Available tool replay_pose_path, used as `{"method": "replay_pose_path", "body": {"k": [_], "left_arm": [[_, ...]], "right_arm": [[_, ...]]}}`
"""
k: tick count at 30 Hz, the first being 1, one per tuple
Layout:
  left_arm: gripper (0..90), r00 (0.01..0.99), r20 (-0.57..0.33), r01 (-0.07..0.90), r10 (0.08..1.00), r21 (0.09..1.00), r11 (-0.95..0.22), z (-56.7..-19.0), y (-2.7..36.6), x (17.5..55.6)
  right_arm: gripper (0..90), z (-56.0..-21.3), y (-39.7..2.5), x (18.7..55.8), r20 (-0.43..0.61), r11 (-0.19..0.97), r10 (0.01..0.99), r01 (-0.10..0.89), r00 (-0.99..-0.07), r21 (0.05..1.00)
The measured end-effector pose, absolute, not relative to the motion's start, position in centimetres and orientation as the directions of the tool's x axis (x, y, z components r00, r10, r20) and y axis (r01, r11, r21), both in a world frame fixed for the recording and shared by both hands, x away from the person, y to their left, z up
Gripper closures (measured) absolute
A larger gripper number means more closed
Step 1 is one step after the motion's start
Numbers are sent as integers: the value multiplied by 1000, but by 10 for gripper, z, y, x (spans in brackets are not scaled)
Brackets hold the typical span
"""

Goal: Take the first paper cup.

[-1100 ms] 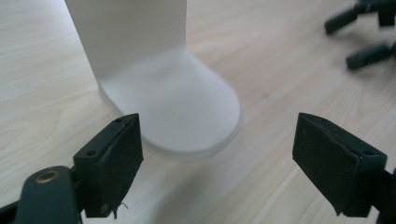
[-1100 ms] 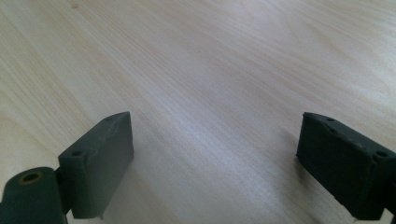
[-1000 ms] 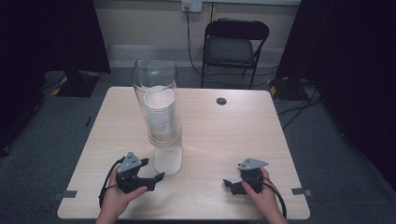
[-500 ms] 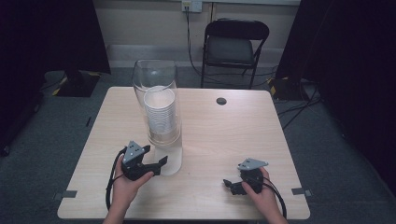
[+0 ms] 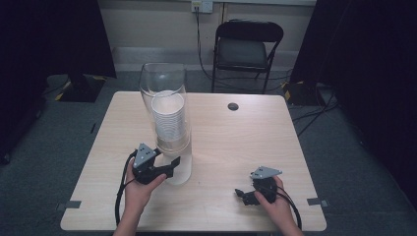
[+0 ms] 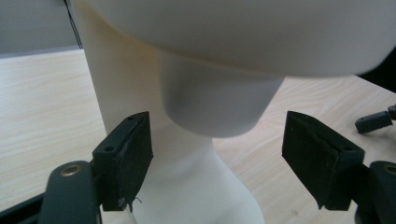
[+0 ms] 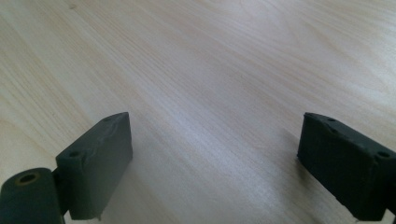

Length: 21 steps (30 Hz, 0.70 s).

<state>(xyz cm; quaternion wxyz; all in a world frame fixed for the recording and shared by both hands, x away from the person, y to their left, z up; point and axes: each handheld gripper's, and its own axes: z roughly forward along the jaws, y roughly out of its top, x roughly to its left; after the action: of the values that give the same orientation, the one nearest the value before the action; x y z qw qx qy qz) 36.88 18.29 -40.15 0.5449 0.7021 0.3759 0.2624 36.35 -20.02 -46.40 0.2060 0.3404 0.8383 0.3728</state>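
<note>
The tall clear dispenser tube (image 5: 164, 110) stands upright on the left half of the wooden table (image 5: 236, 142), holding a stack of white paper cups (image 5: 168, 118) that fills its lower part. Below the tube's base, the lowest white cup (image 5: 181, 167) protrudes downward toward the tabletop; whether it touches the table cannot be told from the high view.

In the left gripper view the same cup (image 6: 219, 105) hangs out of the wide, blurred underside of the stack, with a pale column rising from the table just behind it.

The left gripper (image 5: 173, 163) is held just beside this cup on its left side, jaws pointing toward it. In its own view the left gripper (image 6: 217, 151) has its jaws spread wide, one pad at each side of the cup's lower end and neither pad touching it. The person's left hand (image 5: 140, 189) grips the tool from below, a black cable looping from it.

The right gripper (image 5: 242, 194) sits low over the near right part of the table, well apart from the tube, held in the right hand (image 5: 273, 199). In its own view the right gripper (image 7: 215, 161) has its jaws spread apart with bare wood grain between them.

Beyond the table stands a black folding chair (image 5: 248, 49). A dark round grommet (image 5: 233, 106) is set in the far tabletop.
</note>
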Motion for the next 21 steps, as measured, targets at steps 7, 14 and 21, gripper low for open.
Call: {"method": "replay_pose_path", "body": {"k": [7, 14, 21], "left_arm": [[269, 571, -17, 202, 821, 972, -120, -401, 178, 373], [269, 561, -6, 171, 828, 979, -108, -396, 172, 376], [273, 545, 7, 113, 839, 990, -82, -394, 170, 377]], "right_arm": [[90, -464, -200, 364, -91, 493, 720, 415, -688, 765], [90, -464, -200, 365, -91, 494, 719, 414, -689, 765], [90, -464, -200, 365, -90, 494, 719, 414, -689, 765]]}}
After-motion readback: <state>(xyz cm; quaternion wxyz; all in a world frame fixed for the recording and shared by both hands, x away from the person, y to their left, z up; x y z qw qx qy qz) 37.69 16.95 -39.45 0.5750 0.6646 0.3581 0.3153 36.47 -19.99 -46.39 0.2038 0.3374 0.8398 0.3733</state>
